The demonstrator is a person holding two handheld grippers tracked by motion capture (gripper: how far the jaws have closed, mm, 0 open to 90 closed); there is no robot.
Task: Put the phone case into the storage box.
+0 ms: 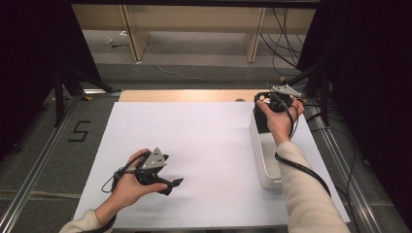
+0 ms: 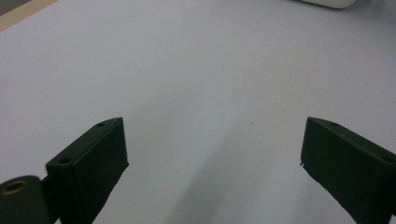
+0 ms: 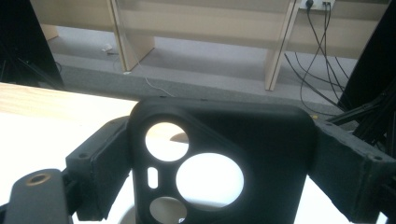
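Observation:
A black phone case [image 3: 280,154] with round camera cut-outs stands upright between the jaws of my right gripper [image 3: 222,140], which is shut on its two sides. In the high view, that right gripper [image 1: 272,103] holds the phone case [image 1: 261,121] over the far end of a white oblong bin [image 1: 265,167] at the sheet's right edge. My left gripper [image 1: 175,184] rests low over the white sheet [image 1: 209,141] at the near left. It is open, and between its jaws there is bare sheet around the left gripper [image 2: 212,154].
A strip of wooden tabletop [image 1: 184,95] shows beyond the sheet. Behind it are wooden shelf legs [image 1: 135,34] and loose cables [image 1: 284,43] on a grey floor. A metal rail [image 1: 34,170] runs along the left side. The bin's corner [image 2: 327,2] lies far ahead of the left gripper.

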